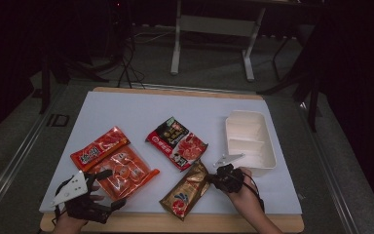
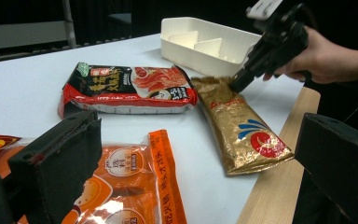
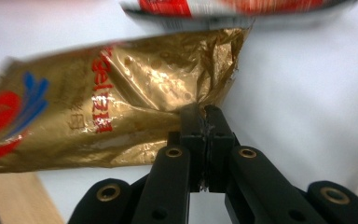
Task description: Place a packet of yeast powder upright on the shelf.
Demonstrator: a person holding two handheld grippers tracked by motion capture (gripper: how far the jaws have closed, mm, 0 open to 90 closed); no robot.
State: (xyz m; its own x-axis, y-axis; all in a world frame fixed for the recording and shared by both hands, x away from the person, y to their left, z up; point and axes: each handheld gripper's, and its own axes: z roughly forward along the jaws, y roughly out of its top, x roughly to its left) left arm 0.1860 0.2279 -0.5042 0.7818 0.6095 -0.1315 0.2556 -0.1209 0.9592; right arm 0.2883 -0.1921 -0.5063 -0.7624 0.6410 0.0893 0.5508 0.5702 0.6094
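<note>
- Right gripper (image 3: 200,112) is clamped on the crumpled top edge of the gold packet (image 3: 121,107); in the right gripper view the jaws meet with foil pinched between them.
- In the high view the gold packet (image 1: 187,190) lies flat at about 6 o'clock on the worktop (image 1: 141,109), its bottom end overhanging the white sheet onto the wooden front edge.
- Right gripper (image 1: 213,179) holds the packet's 1 o'clock end; the white tray (image 1: 268,163) sits just beyond it, toward 2 o'clock.
- Progress, as a judgement: grasp made, packet not yet lifted. Left to do: lift and carry it, likely into the tray, whose compartments look empty.
- Packet look: shiny gold foil, long and slim, red lettering, red-and-blue logo near the bottom end, top seam wrinkled and torn-looking. Probably light and floppy; could sag or slip from an edge pinch.
- Left gripper (image 1: 106,189) open, jaws wide apart, holding nothing, parked at about 7 o'clock over the near corner of the orange packet (image 1: 121,173).
- Other items: red-and-black packet (image 1: 177,143) at centre, smaller orange sachet (image 1: 99,147) at 9 o'clock; both untouched.
</note>
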